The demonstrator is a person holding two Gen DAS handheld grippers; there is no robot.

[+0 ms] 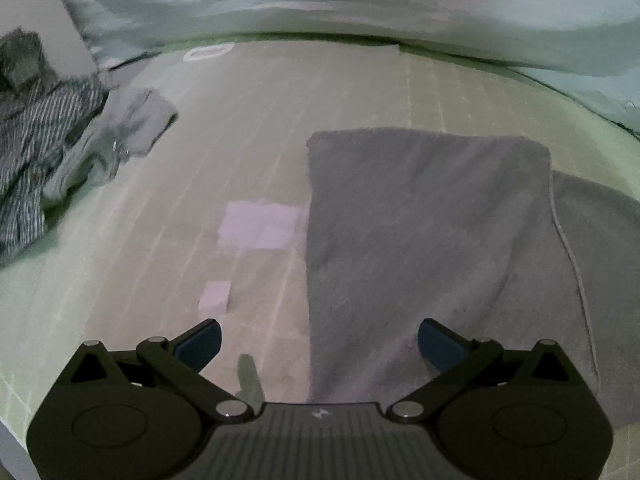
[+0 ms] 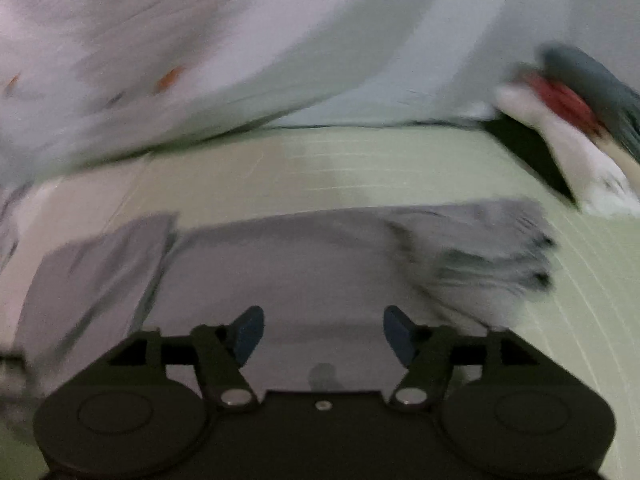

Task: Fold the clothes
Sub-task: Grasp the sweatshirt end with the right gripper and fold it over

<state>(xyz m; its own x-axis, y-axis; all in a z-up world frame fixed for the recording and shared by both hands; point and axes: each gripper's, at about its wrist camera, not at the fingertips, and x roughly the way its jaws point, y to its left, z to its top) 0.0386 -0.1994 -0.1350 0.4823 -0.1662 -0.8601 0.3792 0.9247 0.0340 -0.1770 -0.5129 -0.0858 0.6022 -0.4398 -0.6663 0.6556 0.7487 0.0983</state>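
Two grippers, both empty. My left gripper (image 1: 319, 342) hangs over the mat (image 1: 248, 128) with its blue pads spread wide, nothing between them; one pad sits above bare mat, the other above the near edge of the grey cloth (image 1: 432, 232). That cloth lies flat on the mat, one layer folded over another, the lower layer showing out to the right with a stitched hem. Far left on the mat, a striped shirt (image 1: 28, 152) lies crumpled in a heap, and a pale grey garment (image 1: 132, 128) is bunched up against it. Behind the mat, a light sheet (image 1: 360, 12) with a carrot print runs along the back.

My right gripper (image 2: 323, 334) also has its pads apart, nothing held, hovering over the grey cloth (image 2: 304, 256). This view is blurred. The cloth's right end looks rumpled into folds; a flap lies off to its left. Something red and white (image 2: 560, 120) sits at the mat's far right, too smeared to name.
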